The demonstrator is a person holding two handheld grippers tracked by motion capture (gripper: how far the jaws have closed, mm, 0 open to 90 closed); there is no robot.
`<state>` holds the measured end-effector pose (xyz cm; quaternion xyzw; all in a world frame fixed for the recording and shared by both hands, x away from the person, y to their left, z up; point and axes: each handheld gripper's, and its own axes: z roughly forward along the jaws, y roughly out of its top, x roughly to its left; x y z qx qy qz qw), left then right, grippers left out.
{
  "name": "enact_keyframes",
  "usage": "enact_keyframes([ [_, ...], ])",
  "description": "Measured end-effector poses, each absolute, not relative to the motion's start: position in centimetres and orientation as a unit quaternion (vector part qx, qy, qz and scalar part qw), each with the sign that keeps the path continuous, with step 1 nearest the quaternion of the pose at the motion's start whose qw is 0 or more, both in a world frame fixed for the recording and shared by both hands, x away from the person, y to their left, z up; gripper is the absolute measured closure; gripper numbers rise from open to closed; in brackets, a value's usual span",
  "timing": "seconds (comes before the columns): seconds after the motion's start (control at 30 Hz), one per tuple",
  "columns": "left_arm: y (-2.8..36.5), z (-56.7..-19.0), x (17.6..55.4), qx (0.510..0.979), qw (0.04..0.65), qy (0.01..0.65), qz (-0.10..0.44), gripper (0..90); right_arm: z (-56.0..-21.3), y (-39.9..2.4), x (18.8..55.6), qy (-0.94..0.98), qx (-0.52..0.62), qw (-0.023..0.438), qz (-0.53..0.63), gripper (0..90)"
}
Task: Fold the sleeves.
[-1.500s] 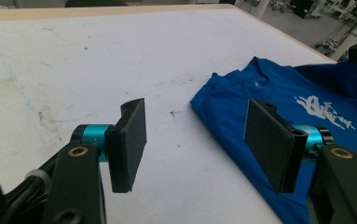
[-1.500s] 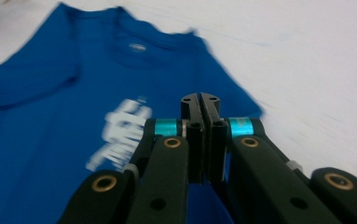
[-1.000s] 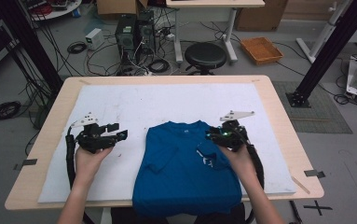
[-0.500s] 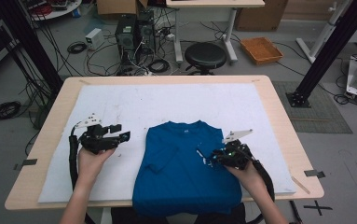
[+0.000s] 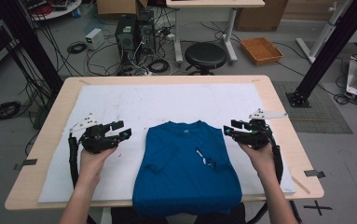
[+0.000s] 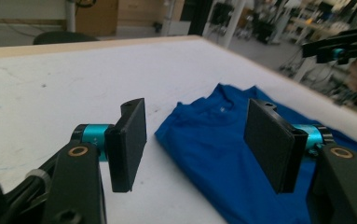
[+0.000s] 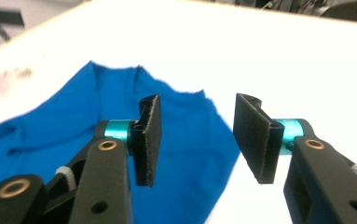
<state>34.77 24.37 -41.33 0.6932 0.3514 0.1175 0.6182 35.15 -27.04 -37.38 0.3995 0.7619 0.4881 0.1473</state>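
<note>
A light wooden worktop (image 5: 283, 112) is covered by a white sheet (image 5: 167, 105). A blue short-sleeved cotton T-shirt (image 5: 185, 172) is laid flat at the middle of the near edge, collar toward the far edge, hem hanging over. The black left gripper (image 5: 120, 130) is held above the sheet just left of the shirt, jaws wide apart and empty. The black right gripper (image 5: 228, 128) is held just beside the shirt's right shoulder, jaws likewise parted, nothing gripped.

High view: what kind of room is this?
Likely a robotics lab or data-collection workspace: computer towers and loose cables on the floor, black frame posts beside the table, and a blue T-shirt laid out on it.
</note>
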Motion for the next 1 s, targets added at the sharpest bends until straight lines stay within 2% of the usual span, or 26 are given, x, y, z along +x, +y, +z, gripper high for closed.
enact_keyframes([
  [0.17,23.9,-41.1,34.5,0.693,0.626,0.33,0.137,39.0,-37.4,-28.0,35.3,0.748,0.408,0.157,0.499,46.9],
  [0.23,23.5,-40.8,34.4,0.707,0.608,0.33,0.149,38.8,-37.7,-28.5,35.3,0.745,0.415,0.159,0.497,41.8],
  [0.27,22.9,-40.5,34.5,0.716,0.579,0.353,0.166,35.4,-37.8,-28.6,35.4,0.743,0.418,0.159,0.498,39.3],
  [0.33,22.7,-40.3,34.6,0.716,0.572,0.364,0.162,29.6,-37.8,-28.8,35.4,0.743,0.419,0.16,0.497,38.5],
  [0.47,22.7,-40.0,34.8,0.702,0.595,0.374,0.116,29.4,-37.9,-29.3,35.1,0.74,0.423,0.162,0.497,34.2],
  [0.63,22.6,-39.8,34.6,0.709,0.583,0.37,0.144,29.1,-37.8,-29.7,35.0,0.737,0.427,0.161,0.498,33.8],
  [0.67,22.6,-39.8,34.6,0.712,0.578,0.37,0.144,25.4,-37.7,-29.7,35.1,0.737,0.427,0.162,0.498,33.9],
  [1.0,22.7,-39.9,34.6,0.709,0.584,0.369,0.141,25.1,-37.8,-29.4,34.9,0.739,0.424,0.161,0.498,33.9],
])
